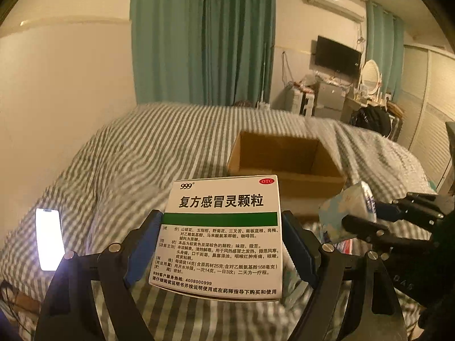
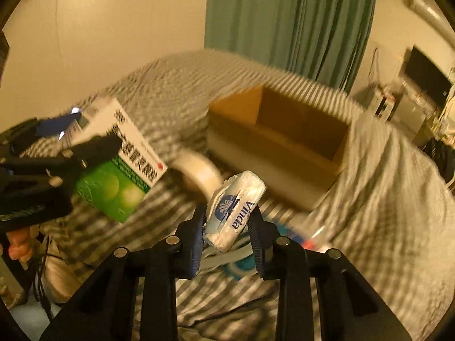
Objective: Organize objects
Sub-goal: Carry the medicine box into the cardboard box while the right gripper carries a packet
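Note:
My left gripper [image 1: 221,227] is shut on a white and green medicine box [image 1: 224,236] and holds it above the striped bed. The box also shows in the right wrist view [image 2: 119,164], in the left gripper [image 2: 71,142]. My right gripper [image 2: 227,216] is shut on a white Vinda tissue pack [image 2: 233,210], raised above the bed; the pack also shows in the left wrist view [image 1: 347,210]. An open, empty cardboard box [image 1: 284,162] stands on the bed ahead of both grippers [image 2: 278,142].
A lit phone [image 1: 49,238] lies on the bed at the left. A roll of tape [image 2: 199,173] and blue-white packages [image 2: 239,264] lie under the right gripper. A wall and green curtain [image 1: 202,37] stand behind the bed; a cluttered desk [image 1: 327,99] is at far right.

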Motion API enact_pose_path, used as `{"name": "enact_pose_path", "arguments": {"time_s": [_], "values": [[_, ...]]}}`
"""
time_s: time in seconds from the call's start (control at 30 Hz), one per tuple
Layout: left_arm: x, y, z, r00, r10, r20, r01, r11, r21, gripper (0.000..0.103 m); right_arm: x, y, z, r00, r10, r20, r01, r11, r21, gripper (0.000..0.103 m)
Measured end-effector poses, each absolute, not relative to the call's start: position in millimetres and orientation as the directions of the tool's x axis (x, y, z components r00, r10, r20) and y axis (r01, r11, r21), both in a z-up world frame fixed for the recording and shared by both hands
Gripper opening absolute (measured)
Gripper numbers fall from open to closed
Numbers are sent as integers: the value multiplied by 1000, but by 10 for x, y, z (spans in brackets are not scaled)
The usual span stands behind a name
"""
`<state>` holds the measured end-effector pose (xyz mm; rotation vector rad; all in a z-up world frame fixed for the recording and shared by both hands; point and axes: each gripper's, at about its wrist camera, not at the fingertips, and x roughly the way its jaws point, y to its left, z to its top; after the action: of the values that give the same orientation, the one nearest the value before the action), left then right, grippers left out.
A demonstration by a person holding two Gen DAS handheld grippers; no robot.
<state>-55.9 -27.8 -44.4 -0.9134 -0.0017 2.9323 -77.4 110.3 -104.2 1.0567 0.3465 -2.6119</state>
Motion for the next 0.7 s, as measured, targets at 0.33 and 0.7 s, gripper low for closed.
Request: {"name": "enact_pose_path", "arguments": {"time_s": [0.33, 0.7], "values": [[-1115, -47, 261, -902, 83, -424, -83, -996, -19, 84, -951, 1187, -201, -807, -145, -573, 307, -931, -197, 28], [-1786, 221, 449, -929, 92, -358, -102, -995, 8, 84, -1723, 1349, 207, -840, -153, -520, 284, -942, -181, 28]]}}
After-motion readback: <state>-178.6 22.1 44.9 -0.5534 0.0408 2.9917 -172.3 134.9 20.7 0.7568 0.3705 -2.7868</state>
